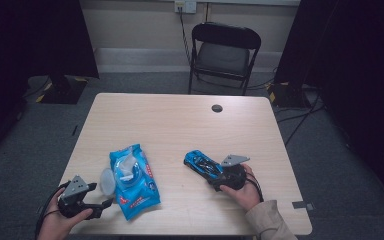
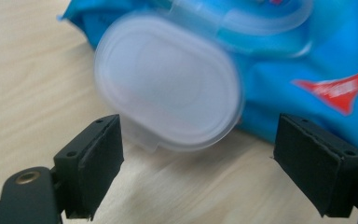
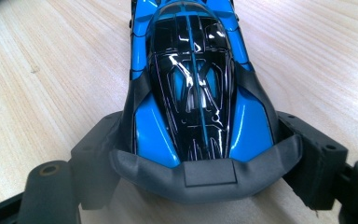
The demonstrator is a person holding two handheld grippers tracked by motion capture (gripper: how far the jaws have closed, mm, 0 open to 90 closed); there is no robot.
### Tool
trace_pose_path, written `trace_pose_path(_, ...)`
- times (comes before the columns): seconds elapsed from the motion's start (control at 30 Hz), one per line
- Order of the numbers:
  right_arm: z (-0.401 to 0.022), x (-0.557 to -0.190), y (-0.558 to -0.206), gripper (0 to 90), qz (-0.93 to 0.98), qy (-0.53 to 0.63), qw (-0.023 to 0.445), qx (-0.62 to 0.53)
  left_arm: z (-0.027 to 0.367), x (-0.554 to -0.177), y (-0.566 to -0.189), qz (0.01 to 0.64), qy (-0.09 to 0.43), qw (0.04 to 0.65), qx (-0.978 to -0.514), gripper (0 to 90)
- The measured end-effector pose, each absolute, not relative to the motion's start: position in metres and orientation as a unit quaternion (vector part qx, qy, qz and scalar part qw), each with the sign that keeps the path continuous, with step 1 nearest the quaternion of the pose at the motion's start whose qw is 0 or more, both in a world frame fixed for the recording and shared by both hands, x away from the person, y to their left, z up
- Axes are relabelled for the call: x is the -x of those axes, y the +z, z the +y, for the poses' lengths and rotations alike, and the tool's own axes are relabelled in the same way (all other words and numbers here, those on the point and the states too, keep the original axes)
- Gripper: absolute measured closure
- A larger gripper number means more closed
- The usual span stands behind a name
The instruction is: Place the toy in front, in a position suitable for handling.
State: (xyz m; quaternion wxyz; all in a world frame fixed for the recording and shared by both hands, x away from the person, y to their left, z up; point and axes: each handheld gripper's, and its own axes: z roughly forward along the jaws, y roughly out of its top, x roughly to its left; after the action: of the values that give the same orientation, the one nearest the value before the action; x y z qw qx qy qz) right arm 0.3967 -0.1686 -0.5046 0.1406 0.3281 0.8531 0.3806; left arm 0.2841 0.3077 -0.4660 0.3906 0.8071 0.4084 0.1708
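Left gripper (image 1: 106, 204): held in the person's left hand (image 1: 60, 222) near the front left corner of the surface (image 1: 180, 120); its fingers (image 2: 98, 158) stand wide apart and grip nothing, with bare wood between them.
Flip lid (image 2: 168, 88): a clear oval plastic cap, swung open off the pack's left side; in the left gripper view it hangs just ahead of the open fingers, blurred, not touched by either pad.
Wipes pack (image 1: 132, 180): a blue soft packet with a red mark, lying flat on the front left part of the surface, just right of the left gripper.
Toy car (image 1: 203, 165): blue and black, a glossy dark canopy on top — it sits right of the pack, toward the front right part of the surface, well apart from the packet.
Right gripper (image 1: 215, 176): held in the person's right hand (image 1: 245, 190), fingers spread wide and closed on the car's grey rear end, one pad against each flank.
Chair (image 1: 223, 52): a black folding chair on the floor beyond the far edge.
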Motion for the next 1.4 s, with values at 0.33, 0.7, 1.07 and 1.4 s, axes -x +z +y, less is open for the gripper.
trace_pose_path(0.33,-0.169,-0.397,-0.505,22.5,0.853,0.381,0.141,-0.328,0.284,-0.288,-0.436,0.398,0.149,0.413,-0.806,15.4)
trace_pose_path(0.7,-0.169,-0.397,-0.505,22.4,0.853,0.381,0.141,-0.328,0.270,-0.305,-0.413,0.405,0.141,0.418,-0.801,15.2)
trace_pose_path(1.07,-0.169,-0.397,-0.505,22.5,0.853,0.381,0.141,-0.328,0.267,-0.323,-0.403,0.410,0.144,0.416,-0.799,19.9)
trace_pose_path(1.4,-0.169,-0.397,-0.505,22.5,0.853,0.381,0.141,-0.328,0.260,-0.335,-0.398,0.385,0.138,0.420,-0.810,35.7)
